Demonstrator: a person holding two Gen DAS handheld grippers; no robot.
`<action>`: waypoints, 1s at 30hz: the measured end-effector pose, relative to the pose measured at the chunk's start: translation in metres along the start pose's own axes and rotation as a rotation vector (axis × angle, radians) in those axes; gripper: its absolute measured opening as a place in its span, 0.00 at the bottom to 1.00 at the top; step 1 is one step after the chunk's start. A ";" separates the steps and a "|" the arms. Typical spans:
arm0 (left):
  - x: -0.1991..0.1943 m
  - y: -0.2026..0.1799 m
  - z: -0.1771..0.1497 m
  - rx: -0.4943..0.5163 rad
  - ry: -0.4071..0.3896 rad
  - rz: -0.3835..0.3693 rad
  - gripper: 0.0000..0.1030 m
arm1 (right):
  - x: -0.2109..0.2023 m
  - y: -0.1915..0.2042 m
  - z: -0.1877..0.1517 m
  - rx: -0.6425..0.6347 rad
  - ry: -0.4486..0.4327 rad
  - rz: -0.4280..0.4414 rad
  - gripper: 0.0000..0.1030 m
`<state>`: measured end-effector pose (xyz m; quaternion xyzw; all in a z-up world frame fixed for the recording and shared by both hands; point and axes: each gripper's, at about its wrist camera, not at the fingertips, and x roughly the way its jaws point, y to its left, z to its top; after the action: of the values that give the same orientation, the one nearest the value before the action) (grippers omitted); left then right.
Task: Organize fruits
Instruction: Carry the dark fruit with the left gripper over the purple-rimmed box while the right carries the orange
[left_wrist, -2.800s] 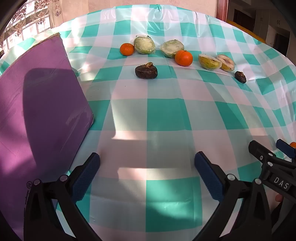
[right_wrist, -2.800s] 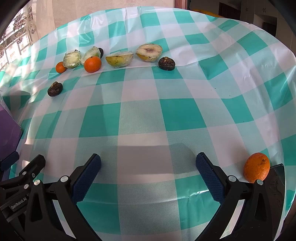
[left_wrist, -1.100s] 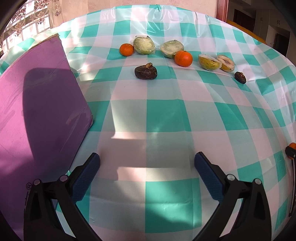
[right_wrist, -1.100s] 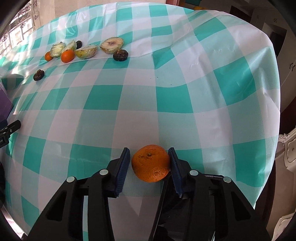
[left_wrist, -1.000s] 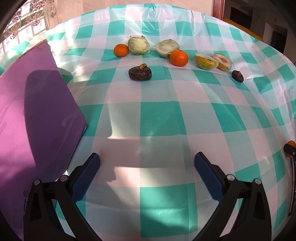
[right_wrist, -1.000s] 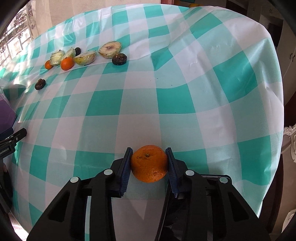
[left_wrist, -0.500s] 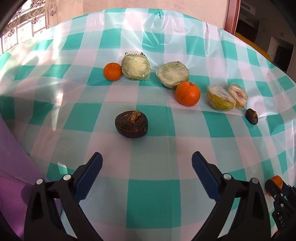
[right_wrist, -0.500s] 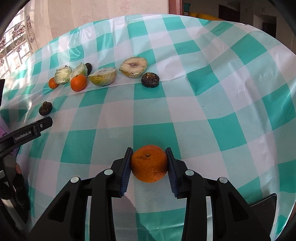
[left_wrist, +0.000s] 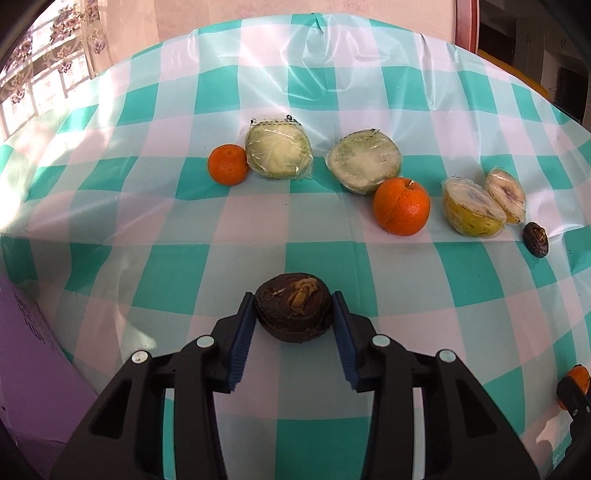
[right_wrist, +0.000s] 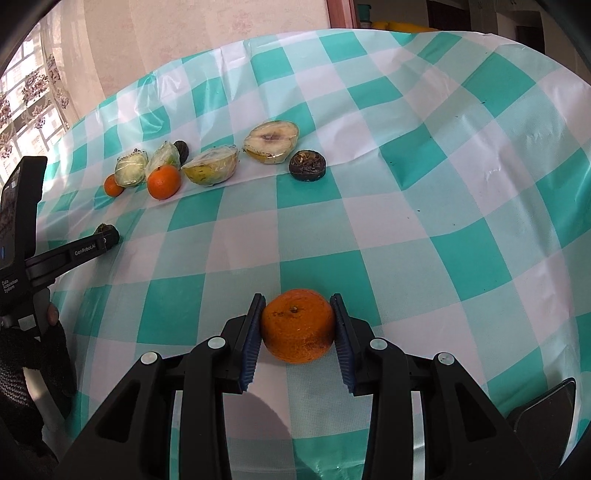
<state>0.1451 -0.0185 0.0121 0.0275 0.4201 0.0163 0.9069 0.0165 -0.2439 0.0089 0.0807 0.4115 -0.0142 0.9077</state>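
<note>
- Since half a second earlier, the left gripper (left_wrist: 293, 317) has been brought forward to the dark fruit (left_wrist: 293, 312), which then lay ahead of its wide-spread jaws; the jaws have just been closing and are now clamped on that fruit, one blue pad against each side.
- No change is seen at the right gripper (right_wrist: 297, 325): the orange (right_wrist: 297, 325) is gripped between its pads as before, over the checked cloth (right_wrist: 424, 221).
- In the left view, a row of fruit is laid across the cloth from 11 to 2 o'clock of the held fruit: a small orange (left_wrist: 227, 169) touching a wrapped green half (left_wrist: 279, 151), a second wrapped half (left_wrist: 364, 164), a larger orange (left_wrist: 401, 206) just in front of it, two wrapped cut halves (left_wrist: 472, 210) side by side, and a small dark fruit (left_wrist: 536, 239) at the far right.
- Nothing is seen between the held dark fruit and that row.
- A purple board (left_wrist: 26, 369) is seen at the left edge, at about 8 o'clock.
- In the right view, the left gripper's arm and a gloved hand (right_wrist: 33, 354) are seen at 9 o'clock; the path from the orange to the row at 11 o'clock is unobstructed.
</note>
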 end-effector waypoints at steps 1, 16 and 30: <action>-0.005 -0.002 -0.003 0.005 -0.013 -0.003 0.40 | 0.000 0.000 0.000 -0.001 0.000 -0.001 0.35; -0.082 -0.017 -0.090 -0.025 -0.060 -0.114 0.40 | -0.002 -0.002 -0.001 0.014 -0.020 0.015 0.35; -0.129 0.006 -0.145 -0.081 -0.081 -0.131 0.40 | -0.017 0.020 -0.020 -0.042 -0.015 0.079 0.35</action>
<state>-0.0489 -0.0141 0.0166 -0.0359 0.3829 -0.0274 0.9227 -0.0074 -0.2218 0.0113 0.0777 0.4013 0.0298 0.9122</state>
